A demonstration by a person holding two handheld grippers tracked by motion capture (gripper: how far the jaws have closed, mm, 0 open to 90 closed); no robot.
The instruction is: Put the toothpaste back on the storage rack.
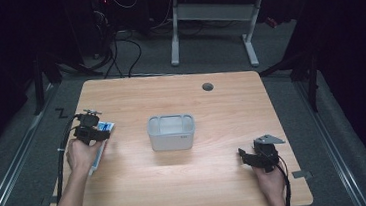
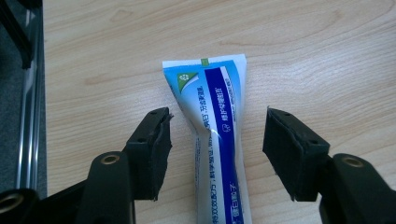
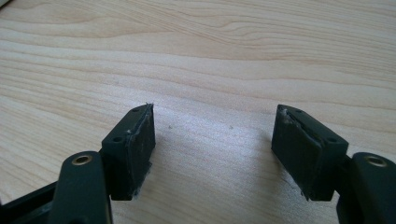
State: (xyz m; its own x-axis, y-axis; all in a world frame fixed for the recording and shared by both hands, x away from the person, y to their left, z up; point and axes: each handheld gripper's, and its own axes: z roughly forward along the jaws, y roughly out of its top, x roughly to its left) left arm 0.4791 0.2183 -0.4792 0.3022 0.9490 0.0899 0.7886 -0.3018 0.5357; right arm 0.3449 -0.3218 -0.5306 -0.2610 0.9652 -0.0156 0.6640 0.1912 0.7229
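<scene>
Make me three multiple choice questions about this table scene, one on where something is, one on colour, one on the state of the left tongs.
1. Where does the toothpaste tube lie?
A. near the table's left edge
B. inside the bin
C. beside the right tongs

2. What colour is the bin at the table's middle?
A. red
B. light grey
C. green

3. How are the left tongs?
A. shut on the tube
B. open, tube between the pads, untouched
C. open over the bin

Answers: 1 A, the high view shows it there; 2 B, its walls are pale grey; 3 B, gaps show either side of the tube.

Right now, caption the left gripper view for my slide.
Open left hand-held gripper straddling a blue-and-white toothpaste tube lying on the wooden table.
</scene>
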